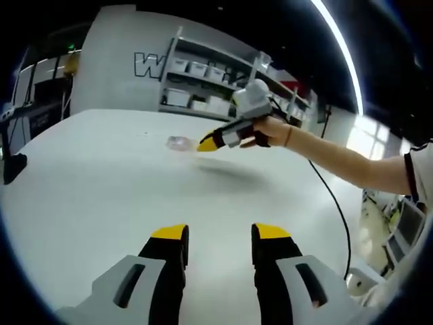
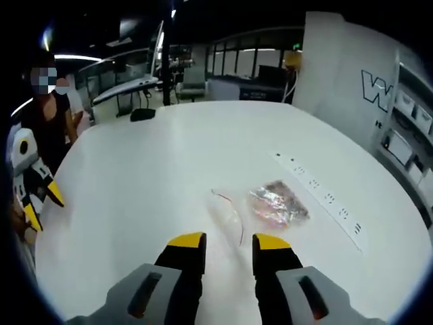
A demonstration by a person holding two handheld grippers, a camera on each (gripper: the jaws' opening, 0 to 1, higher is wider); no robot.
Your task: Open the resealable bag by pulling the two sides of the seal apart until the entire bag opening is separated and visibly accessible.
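A clear resealable bag (image 2: 267, 203) lies flat on the white table (image 2: 135, 203), with crinkled shiny contents in its right part. Its thin reddish seal edge (image 2: 232, 211) curves toward me. My right gripper (image 2: 230, 241) is open just short of that edge, with nothing between its jaws. In the left gripper view the bag (image 1: 178, 143) is a small clear shape far across the table (image 1: 101, 183), and a hand holds the right gripper (image 1: 208, 143) with its yellow tips at the bag. My left gripper (image 1: 220, 233) stands open over bare table, far from the bag. The left gripper (image 2: 30, 186) also appears at the table's far-left edge.
A white power strip (image 2: 318, 193) runs along the table to the right of the bag. A small black object (image 2: 143, 114) lies at the far end. A person (image 2: 51, 115) stands at the left edge. Shelves with bins (image 1: 203, 84) line the wall beyond. A black cable (image 1: 331, 203) trails from the arm.
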